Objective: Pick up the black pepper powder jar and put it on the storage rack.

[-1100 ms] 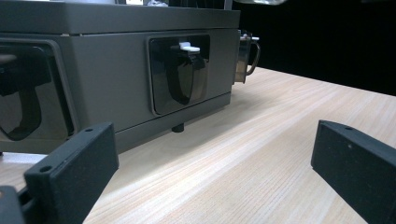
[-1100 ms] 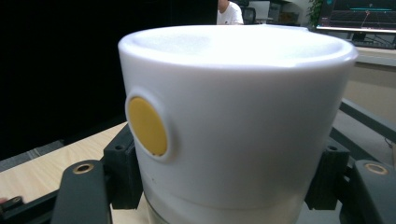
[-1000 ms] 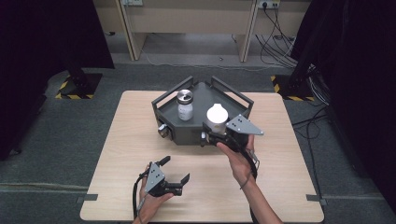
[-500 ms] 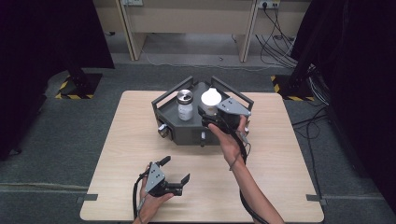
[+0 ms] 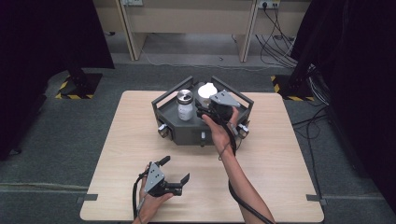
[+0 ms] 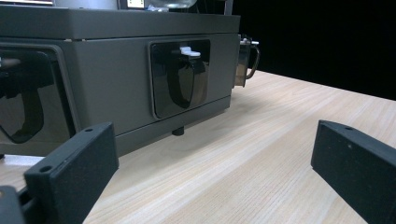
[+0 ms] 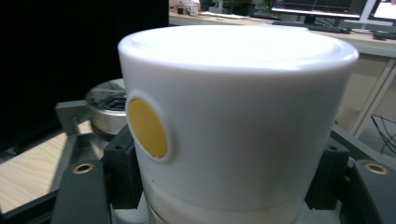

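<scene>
A white round container with a yellow dot on its side sits between the jaws of my right gripper, which is shut on it over the back part of a dark grey box-shaped stand. In the right gripper view the container looms close, with black pads pressed on both sides. A glass jar with a metal lid stands on the stand just left of it. My left gripper rests open on the table, pointing at the stand's front wall.
The wooden table has free room in front of and beside the stand. Raised frame bars ring the stand's top, and small metal fittings hang at its corners. Desks and cables stand beyond the table.
My right gripper has carried the white container away from the person and slightly left, from the stand's front right to its back, beside the jar. The left gripper has stayed put.
</scene>
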Demonstrator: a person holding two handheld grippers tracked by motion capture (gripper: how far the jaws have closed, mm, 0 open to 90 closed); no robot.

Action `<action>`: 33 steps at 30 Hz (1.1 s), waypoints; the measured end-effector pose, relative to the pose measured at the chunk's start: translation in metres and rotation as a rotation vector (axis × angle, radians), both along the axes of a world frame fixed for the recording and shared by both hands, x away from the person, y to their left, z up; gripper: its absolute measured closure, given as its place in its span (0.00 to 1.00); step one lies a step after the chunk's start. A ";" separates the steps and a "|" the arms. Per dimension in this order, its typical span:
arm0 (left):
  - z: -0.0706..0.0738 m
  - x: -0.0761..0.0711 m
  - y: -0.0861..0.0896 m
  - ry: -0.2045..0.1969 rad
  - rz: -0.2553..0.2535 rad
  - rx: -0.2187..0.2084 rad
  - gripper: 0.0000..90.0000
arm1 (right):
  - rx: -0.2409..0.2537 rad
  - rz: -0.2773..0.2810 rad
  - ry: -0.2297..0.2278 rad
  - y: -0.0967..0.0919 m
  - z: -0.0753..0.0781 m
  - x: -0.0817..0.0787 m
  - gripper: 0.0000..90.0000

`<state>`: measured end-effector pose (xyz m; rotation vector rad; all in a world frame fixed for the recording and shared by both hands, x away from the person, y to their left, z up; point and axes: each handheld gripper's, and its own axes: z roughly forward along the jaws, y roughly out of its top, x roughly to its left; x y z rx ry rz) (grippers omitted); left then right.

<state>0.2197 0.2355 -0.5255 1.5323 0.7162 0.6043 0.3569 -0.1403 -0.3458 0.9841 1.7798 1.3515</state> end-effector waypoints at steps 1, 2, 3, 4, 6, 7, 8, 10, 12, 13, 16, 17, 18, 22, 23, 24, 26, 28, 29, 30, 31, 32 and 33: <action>0.000 0.000 0.000 0.000 0.001 -0.001 0.00 | 0.000 -0.008 0.003 0.002 -0.001 0.002 0.34; 0.000 0.000 0.000 0.000 0.001 -0.001 0.00 | 0.002 -0.013 0.006 0.003 -0.002 0.004 0.34; 0.000 0.000 0.000 -0.001 0.001 0.000 0.00 | 0.001 -0.019 0.008 0.005 -0.003 0.006 0.34; 0.000 0.000 0.000 0.000 0.001 -0.002 0.00 | -0.002 -0.026 0.009 0.006 -0.004 0.008 0.34; 0.000 0.000 0.000 0.001 0.000 -0.002 0.00 | -0.001 -0.042 0.015 0.009 -0.006 0.011 0.34; 0.000 0.000 0.000 0.001 -0.001 -0.002 0.00 | 0.004 -0.049 0.017 0.010 -0.007 0.012 0.34; 0.000 0.000 0.001 0.001 -0.001 -0.001 0.00 | 0.002 -0.054 0.015 0.011 -0.008 0.014 0.34; 0.000 0.000 0.001 0.000 -0.002 -0.001 0.00 | -0.001 -0.063 0.013 0.012 -0.010 0.016 0.34; 0.001 0.000 0.001 0.000 -0.001 -0.003 0.00 | 0.004 -0.069 0.011 0.013 -0.012 0.018 0.34; 0.001 0.000 0.001 0.000 0.000 -0.003 0.00 | 0.004 -0.073 0.009 0.014 -0.012 0.018 0.34; 0.001 0.000 0.001 0.000 0.000 -0.003 0.00 | -0.001 -0.078 0.007 0.015 -0.013 0.020 0.34; 0.001 0.000 0.001 0.000 0.000 -0.002 0.00 | 0.001 -0.080 0.009 0.016 -0.013 0.020 0.34; 0.001 0.000 0.001 0.001 0.000 -0.003 0.00 | 0.005 -0.081 0.013 0.016 -0.013 0.020 0.34; 0.000 0.000 0.001 0.001 -0.003 0.000 0.00 | 0.003 -0.089 0.016 0.017 -0.015 0.021 0.34; 0.000 0.000 0.001 0.000 -0.003 0.000 0.00 | 0.001 -0.090 0.018 0.018 -0.016 0.022 0.34; 0.000 0.000 0.001 0.000 -0.003 0.000 0.00 | 0.002 -0.091 0.020 0.018 -0.017 0.022 0.34; 0.000 0.000 0.001 0.000 0.000 -0.002 0.00 | 0.014 -0.092 0.018 0.017 -0.018 0.022 0.34; 0.000 0.000 0.001 0.000 0.001 -0.003 0.00 | 0.019 -0.094 0.018 0.016 -0.019 0.021 0.34; 0.000 -0.001 0.001 -0.001 0.000 -0.002 0.00 | 0.022 -0.096 0.016 0.016 -0.020 0.020 0.34; 0.001 -0.001 0.001 -0.001 0.000 0.000 0.00 | 0.025 -0.097 0.015 0.016 -0.021 0.019 0.34; 0.000 -0.001 0.001 0.000 -0.001 0.001 0.00 | 0.020 -0.095 0.013 0.015 -0.021 0.019 0.34; 0.000 -0.001 0.000 0.000 -0.002 0.001 0.00 | 0.021 -0.096 0.013 0.015 -0.021 0.018 0.34; 0.000 -0.001 0.000 0.000 -0.003 0.003 0.00 | 0.026 -0.100 0.013 0.015 -0.022 0.017 0.34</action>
